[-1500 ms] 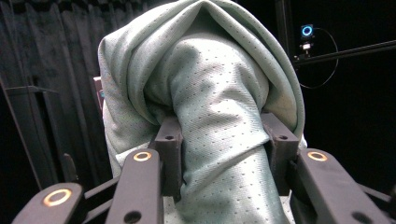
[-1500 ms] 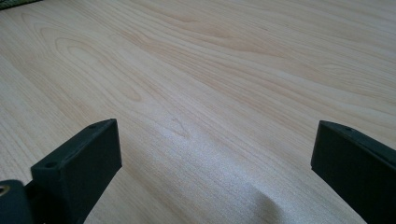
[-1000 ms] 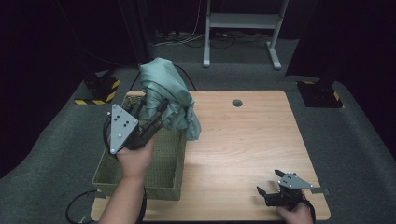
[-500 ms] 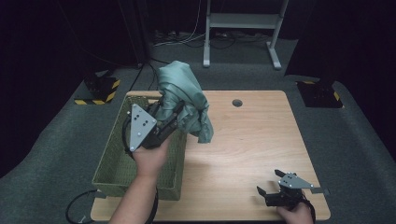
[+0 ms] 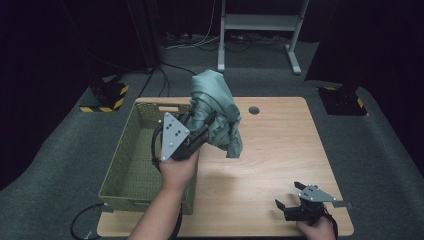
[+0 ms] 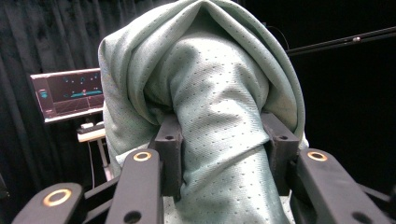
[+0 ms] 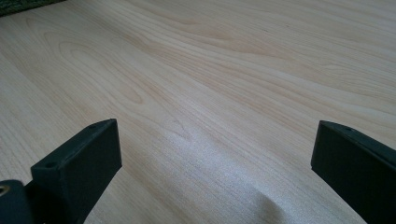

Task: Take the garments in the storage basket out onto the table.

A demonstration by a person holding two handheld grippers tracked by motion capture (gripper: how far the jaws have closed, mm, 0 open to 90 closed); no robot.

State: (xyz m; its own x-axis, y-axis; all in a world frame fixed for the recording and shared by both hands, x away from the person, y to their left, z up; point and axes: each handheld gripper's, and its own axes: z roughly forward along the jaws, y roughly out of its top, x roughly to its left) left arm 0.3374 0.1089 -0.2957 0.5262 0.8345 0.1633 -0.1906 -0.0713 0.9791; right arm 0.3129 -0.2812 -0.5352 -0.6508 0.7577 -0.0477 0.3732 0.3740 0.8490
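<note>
Cloth (image 5: 216, 112), green and bunched, hangs clamped in our left gripper (image 5: 202, 131) above the table (image 5: 280, 150), at three o'clock of the basket (image 5: 125, 165), so we can lay it out; our right gripper (image 7: 215, 154) waits wide apart at five o'clock

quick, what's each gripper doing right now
left gripper: shut on the green cloth, held up beside the basket.
right gripper: open, holding nothing, over the table.
</note>
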